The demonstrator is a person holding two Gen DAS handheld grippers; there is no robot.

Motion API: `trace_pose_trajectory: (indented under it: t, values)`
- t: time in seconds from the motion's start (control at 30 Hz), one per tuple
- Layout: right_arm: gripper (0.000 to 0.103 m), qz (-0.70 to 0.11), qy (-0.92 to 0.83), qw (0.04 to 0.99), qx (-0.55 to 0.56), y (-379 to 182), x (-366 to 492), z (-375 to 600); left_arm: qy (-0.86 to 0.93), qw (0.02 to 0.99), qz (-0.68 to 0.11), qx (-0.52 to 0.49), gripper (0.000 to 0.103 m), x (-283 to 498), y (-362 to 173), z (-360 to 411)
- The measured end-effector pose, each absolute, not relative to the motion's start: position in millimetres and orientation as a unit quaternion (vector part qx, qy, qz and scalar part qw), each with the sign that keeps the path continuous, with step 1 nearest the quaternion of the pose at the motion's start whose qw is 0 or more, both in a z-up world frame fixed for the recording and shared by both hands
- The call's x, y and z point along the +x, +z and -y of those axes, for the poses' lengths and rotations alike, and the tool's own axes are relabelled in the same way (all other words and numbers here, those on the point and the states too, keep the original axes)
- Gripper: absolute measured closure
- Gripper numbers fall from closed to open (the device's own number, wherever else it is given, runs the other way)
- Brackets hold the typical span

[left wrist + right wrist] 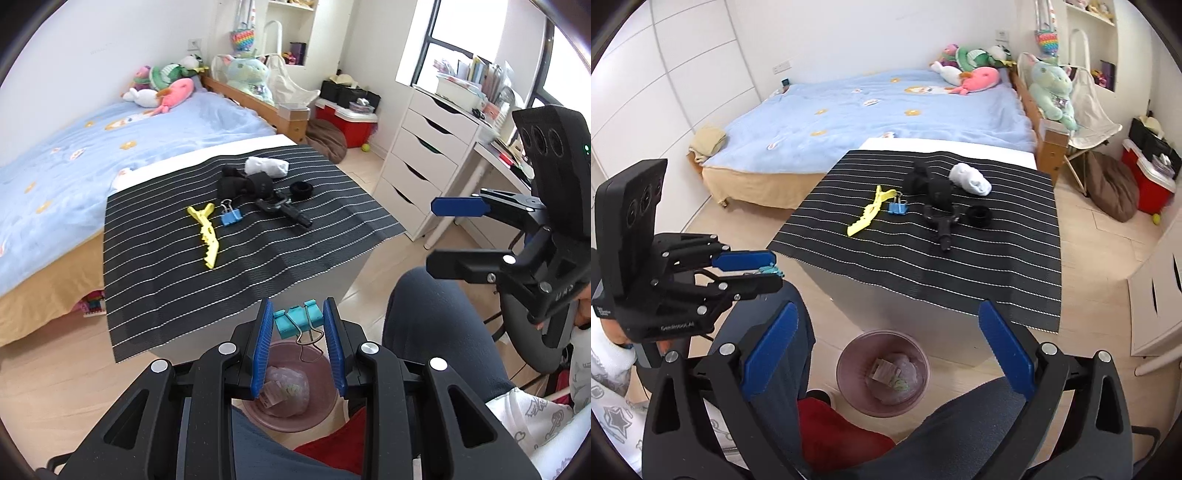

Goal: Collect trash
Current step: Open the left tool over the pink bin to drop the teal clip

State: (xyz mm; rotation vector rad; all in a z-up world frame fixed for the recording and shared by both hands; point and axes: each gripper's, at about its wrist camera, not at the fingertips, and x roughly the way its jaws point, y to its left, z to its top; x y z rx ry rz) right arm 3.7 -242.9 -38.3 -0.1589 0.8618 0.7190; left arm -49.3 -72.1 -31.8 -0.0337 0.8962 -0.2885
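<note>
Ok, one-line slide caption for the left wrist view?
Left gripper holds a teal binder clip above the pink trash bin; clutter remains on the striped table.

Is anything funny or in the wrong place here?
Yes. The left gripper holds a teal binder clip above the pink bin, though it looks usable, not like trash. The striped cloth also lies crooked on the table, one corner hanging past the edge.

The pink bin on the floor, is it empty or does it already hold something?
Not empty. The pink bin holds a clear plastic bag and a small brown packet, low at its bottom.
</note>
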Motion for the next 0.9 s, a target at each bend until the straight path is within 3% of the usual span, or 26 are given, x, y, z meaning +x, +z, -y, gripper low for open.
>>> trace_pose_trajectory:
  t: [0.47, 0.53, 0.57, 0.6, 0.67, 0.9]
  values:
    - [0.006, -0.404, 0.335, 0.849, -0.061, -36, 5, 256, -0.162, 0.884, -0.438, -0.005, 0.074, -49, -33, 87]
    - [0.006, -0.404, 0.335, 0.849, -0.06, -35, 6, 256, -0.164, 0.882, -0.441, -0.004, 0.063, -48, -35, 88]
    - [0.006, -0.403, 0.336, 0.849, -0.06, -34, 6, 256, -0.164, 0.882, -0.442, -0.007, 0.044, -48, -37, 86]
    - [0.006, -0.403, 0.335, 0.849, -0.06, -34, 6, 255, -0.166, 0.882, -0.441, -0.013, 0.031, -47, -38, 86]
    - [0.006, -0.404, 0.336, 0.849, -0.06, -34, 6, 256, -0.165, 0.885, -0.436, -0.02, 0.015, -48, -38, 83]
    - [0.004, -0.406, 0.336, 0.847, -0.063, -36, 7, 253, -0.134, 0.894, -0.426, -0.027, 0.008, -47, -37, 73]
